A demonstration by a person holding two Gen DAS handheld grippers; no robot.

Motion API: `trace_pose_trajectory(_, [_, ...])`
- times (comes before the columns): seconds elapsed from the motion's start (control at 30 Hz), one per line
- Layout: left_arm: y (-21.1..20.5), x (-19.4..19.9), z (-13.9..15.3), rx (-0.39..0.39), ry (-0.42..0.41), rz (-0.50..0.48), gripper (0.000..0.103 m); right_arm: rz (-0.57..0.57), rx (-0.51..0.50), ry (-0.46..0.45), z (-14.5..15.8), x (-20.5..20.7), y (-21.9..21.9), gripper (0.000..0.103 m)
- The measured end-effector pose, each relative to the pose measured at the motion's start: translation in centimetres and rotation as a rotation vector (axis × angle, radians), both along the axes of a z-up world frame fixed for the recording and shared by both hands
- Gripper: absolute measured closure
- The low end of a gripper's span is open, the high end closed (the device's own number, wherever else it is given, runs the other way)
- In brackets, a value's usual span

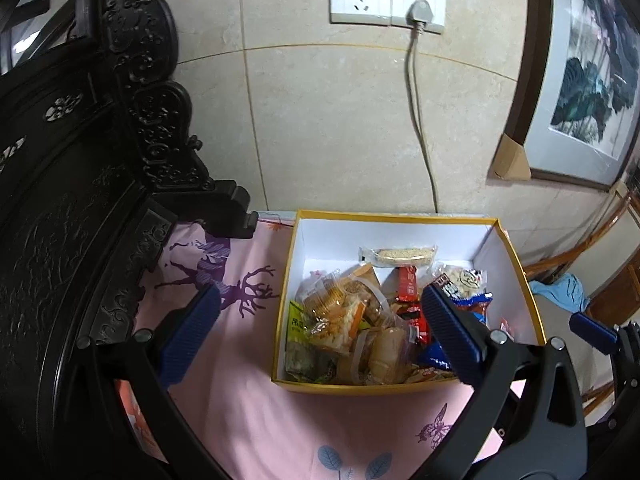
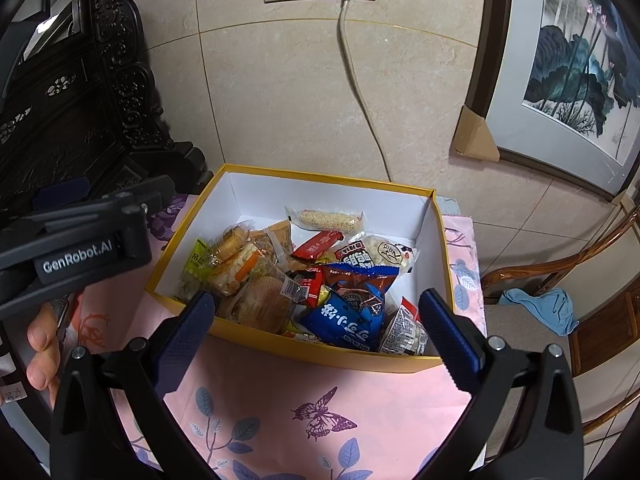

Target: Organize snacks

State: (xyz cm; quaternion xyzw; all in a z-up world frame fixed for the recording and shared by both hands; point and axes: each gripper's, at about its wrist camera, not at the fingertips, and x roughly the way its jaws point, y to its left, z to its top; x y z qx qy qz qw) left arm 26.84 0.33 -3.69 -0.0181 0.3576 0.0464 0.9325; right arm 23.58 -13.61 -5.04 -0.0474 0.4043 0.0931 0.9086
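Observation:
A yellow-rimmed box (image 1: 516, 264) with white inner walls (image 2: 248, 196) stands on a pink patterned cloth (image 1: 240, 416). It holds several wrapped snacks: a sesame bar (image 1: 400, 256) (image 2: 328, 219) at the far wall, a blue packet (image 2: 348, 312), red packets (image 2: 316, 245), cracker packs (image 1: 332, 312) (image 2: 236, 260). My left gripper (image 1: 320, 328) is open and empty, above the box's near left part. My right gripper (image 2: 316, 328) is open and empty, over the box's near wall. The left gripper's body (image 2: 80, 248) shows at the left of the right wrist view.
A dark carved wooden cabinet (image 1: 80, 160) stands left of the cloth. A tiled wall with sockets (image 1: 386, 0) and a plugged cable (image 1: 420, 120) is behind. A framed painting (image 2: 568, 72) leans at the right, near a wooden chair with a blue cloth (image 2: 540, 308).

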Motion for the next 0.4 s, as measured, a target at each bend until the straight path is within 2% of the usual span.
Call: trace_pose_trajectory(0.4, [-0.12,0.25,0.39,0.007,0.012,-0.004,0.002,0.001,0.000,-0.002,-0.03,-0.12,0.16,0.001])
